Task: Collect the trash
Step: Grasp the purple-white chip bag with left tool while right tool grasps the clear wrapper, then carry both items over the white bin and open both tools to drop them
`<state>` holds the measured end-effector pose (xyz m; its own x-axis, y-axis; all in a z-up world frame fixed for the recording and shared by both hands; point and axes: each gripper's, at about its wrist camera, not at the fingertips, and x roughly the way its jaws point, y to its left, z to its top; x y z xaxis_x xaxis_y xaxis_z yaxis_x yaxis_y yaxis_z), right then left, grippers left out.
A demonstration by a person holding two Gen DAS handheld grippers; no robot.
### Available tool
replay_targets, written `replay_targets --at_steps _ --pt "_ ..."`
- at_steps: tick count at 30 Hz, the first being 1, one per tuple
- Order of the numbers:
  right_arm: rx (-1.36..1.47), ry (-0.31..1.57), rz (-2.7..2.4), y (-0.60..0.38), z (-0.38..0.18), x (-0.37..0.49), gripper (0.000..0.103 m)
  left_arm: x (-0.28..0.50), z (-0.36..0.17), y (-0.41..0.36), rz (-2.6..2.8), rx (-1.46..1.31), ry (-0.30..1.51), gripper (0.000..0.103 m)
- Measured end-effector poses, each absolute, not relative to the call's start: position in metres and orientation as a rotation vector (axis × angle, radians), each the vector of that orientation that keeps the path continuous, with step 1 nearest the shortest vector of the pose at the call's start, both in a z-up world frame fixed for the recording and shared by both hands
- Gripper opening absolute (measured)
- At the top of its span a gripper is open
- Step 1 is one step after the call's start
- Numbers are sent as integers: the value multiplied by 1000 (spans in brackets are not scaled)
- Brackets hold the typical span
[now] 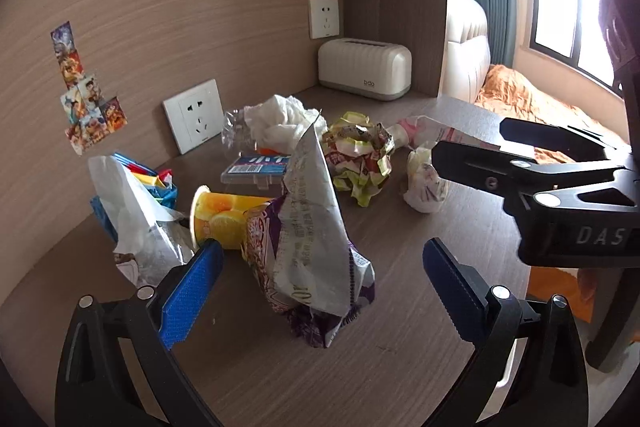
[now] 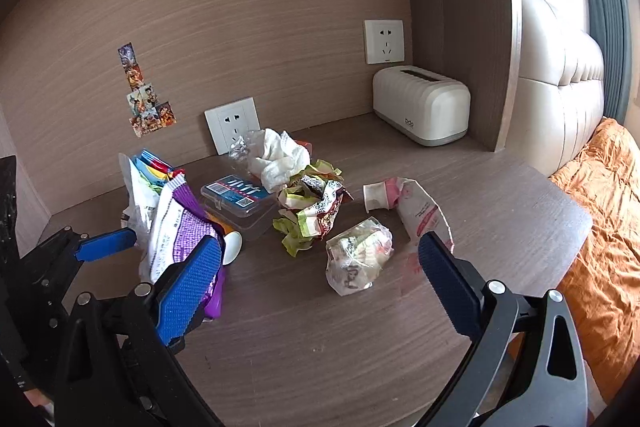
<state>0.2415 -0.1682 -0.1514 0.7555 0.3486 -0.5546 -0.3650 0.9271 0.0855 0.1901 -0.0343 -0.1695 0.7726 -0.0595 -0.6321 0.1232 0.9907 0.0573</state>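
Note:
Trash lies on a brown wooden desk (image 1: 400, 299). A crumpled purple and white snack bag (image 1: 316, 239) stands between the open fingers of my left gripper (image 1: 320, 283), untouched. Behind it lies an orange-print cup (image 1: 224, 219) on its side. My right gripper (image 2: 320, 287) is open and empty above the desk, with a crumpled clear wrapper ball (image 2: 356, 259) just ahead between its fingers. A green and red crumpled wrapper (image 2: 308, 215), white tissue (image 2: 280, 159), a clear plastic box (image 2: 236, 199) and a pink and white carton (image 2: 416, 207) lie beyond. The right gripper also shows in the left wrist view (image 1: 472, 147).
A white plastic bag with coloured packets (image 1: 132, 203) sits at the left by the wall. A cream toaster (image 1: 364, 67) stands in the back corner. Wall sockets (image 1: 194, 115) and stickers are on the wood panel. The desk edge is at the right, with an orange-covered bed (image 2: 600, 227) beyond.

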Motion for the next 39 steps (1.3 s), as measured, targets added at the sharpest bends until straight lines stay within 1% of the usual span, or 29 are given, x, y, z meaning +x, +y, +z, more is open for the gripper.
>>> replay_targets --at_steps 9,10,11,13,14,17,22,28,33,39 --pt "-50 687 312 -161 -188 287 98 216 -191 -25 -167 48 739 97" --pt "-46 700 315 -161 -192 290 92 217 -192 -24 -170 46 739 95" --pt "-43 712 316 -162 -195 293 85 219 -194 -23 -182 40 749 85" --pt "-44 738 289 -164 -202 297 57 222 -197 -20 -193 23 771 75" --pt "-39 749 289 -166 -205 299 49 223 -197 -19 -196 11 771 74" --pt "-22 757 300 -170 -206 298 48 223 -196 -18 -195 8 765 68" --pt "-20 736 335 -171 -191 287 48 214 -181 -21 -184 14 739 68" --pt "-19 666 366 -182 -153 259 48 200 -148 -36 -177 50 679 68" --pt "-23 613 356 -204 -122 232 48 186 -121 -65 -209 65 620 68" --pt "-17 556 275 -252 -90 193 48 174 -100 -119 -301 85 574 68"
